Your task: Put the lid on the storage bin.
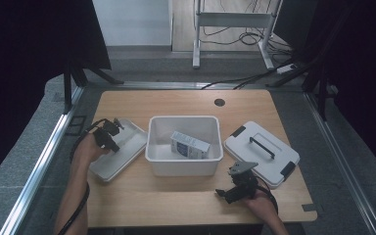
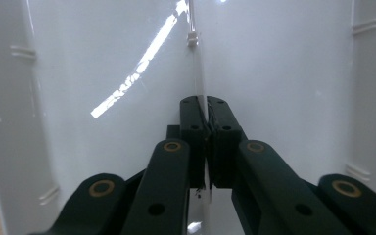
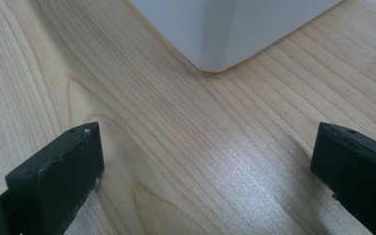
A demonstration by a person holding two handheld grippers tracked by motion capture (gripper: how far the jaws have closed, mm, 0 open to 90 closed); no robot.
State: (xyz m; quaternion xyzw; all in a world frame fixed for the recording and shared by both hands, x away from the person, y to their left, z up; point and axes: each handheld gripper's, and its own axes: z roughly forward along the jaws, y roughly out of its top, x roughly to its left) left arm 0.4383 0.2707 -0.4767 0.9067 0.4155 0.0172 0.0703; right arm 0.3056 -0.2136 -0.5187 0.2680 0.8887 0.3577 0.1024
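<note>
Print on the carton (image 1: 190, 145) inside the white bin (image 1: 152, 147) is too small to read. In the right gripper view, the frame edges cut off all but 1 corner of the bin (image 3: 215, 34). The left gripper (image 2: 205, 142) covers part of the thin white lid edge (image 2: 196, 68) between its jaws.

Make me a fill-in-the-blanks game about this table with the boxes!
1. The small carton lies inside the white ____.
2. The left gripper is shut on the rim of a white ____.
3. The right gripper has its jaws ____ above the wooden table.
4. The white box with the black handle sits at the bin's ____ side.

Missing words: bin; lid; open; right
</note>
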